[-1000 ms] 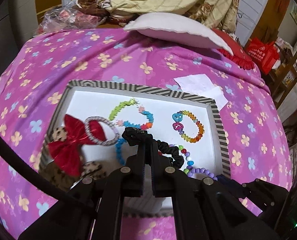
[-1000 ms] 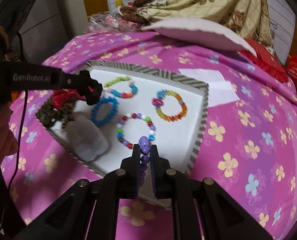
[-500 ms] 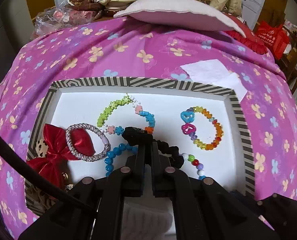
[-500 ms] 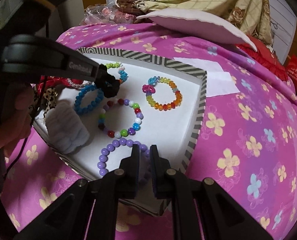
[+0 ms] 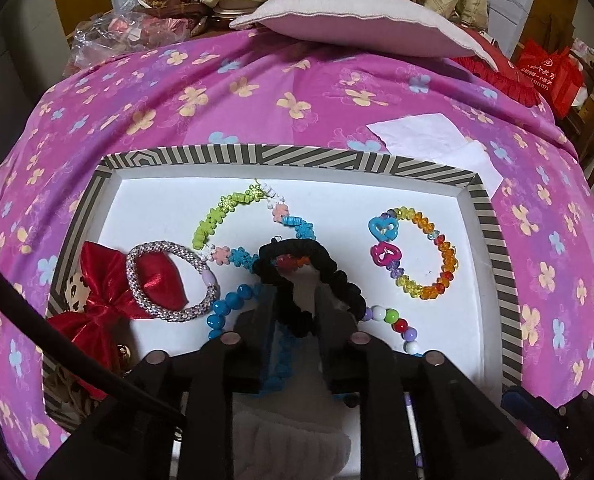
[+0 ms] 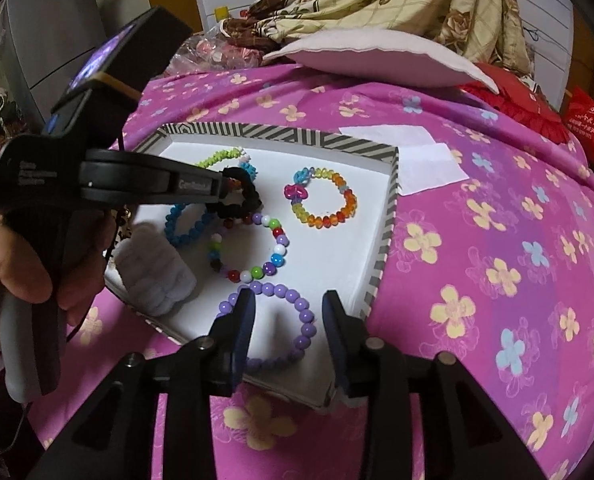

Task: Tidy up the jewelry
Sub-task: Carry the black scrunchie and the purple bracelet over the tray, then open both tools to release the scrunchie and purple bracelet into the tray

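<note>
A striped-rim tray [image 5: 297,156] [image 6: 281,136] with a white floor lies on the pink flowered bedspread. My left gripper [image 5: 299,280] [image 6: 227,184] is low over the tray's middle. Its jaws are opening, and the black scrunchie [image 5: 337,280] [image 6: 251,196] lies loose around its tips, on the flower bracelet [image 5: 217,216] and the blue bead bracelet [image 5: 225,308]. My right gripper [image 6: 289,308] stands at the tray's near corner. Its jaws are also opening, and the purple bead bracelet [image 6: 307,317] lies flat on the tray floor between them, untouched by the pads.
Also in the tray are a heart-charm crystal bracelet [image 5: 445,256], a multicolour bead bracelet [image 6: 275,248], a silver bracelet [image 5: 169,280], a red bow [image 5: 101,288] and a white fluffy band [image 6: 153,276]. White paper [image 5: 429,136] lies beyond the rim. A pillow [image 5: 357,20] sits behind.
Both grippers went from shut to open. The purple bracelet left the right jaws and now lies in the tray. The left gripper sank and released the black scrunchie.
</note>
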The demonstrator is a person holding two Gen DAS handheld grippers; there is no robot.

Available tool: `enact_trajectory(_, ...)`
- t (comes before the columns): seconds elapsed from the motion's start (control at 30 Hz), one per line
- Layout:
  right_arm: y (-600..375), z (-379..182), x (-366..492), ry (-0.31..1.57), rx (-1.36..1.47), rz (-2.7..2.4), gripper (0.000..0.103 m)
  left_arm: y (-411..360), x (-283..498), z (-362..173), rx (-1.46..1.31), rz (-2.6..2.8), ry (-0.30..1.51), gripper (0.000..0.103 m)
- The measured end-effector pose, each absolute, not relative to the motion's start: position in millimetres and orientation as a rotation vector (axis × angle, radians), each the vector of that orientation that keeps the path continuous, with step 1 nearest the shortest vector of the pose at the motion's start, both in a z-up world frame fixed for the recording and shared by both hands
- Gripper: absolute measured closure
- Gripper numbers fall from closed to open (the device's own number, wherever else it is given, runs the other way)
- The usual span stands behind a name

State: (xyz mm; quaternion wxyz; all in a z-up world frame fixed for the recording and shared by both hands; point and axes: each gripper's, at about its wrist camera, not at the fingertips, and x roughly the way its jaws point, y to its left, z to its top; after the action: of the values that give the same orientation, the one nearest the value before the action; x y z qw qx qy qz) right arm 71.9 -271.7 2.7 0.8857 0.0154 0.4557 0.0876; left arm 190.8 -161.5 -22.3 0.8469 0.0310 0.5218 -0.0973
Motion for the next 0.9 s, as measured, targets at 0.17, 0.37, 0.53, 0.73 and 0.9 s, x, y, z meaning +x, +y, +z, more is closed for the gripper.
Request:
enact_trajectory(0.17,-272,10,65,0.929,0.047,0.175,0.062,-157,183,-13,0.058,-0.211,1.087,0.063)
enact_trajectory(0.37,-268,15,58,0.922,0.075,0.16,0.059,-144,163,8,0.059,-0.19,1.035,0.063)
enact_trajectory(0.53,-260,21,51,0.914,0.075,0.145,0.055,-122,140,24,0.045,-0.14,0.987,0.063)
enact_trajectory(0.73,-246,29,41,0.9,0.098,0.141,0.048,-95,103,37,0.028,-0.103,0.937,0.063)
enact_trajectory(0.9,-234,35,32,0.896,0.128,0.131,0.041,-77,78,42,0.012,-0.082,0.912,0.063)
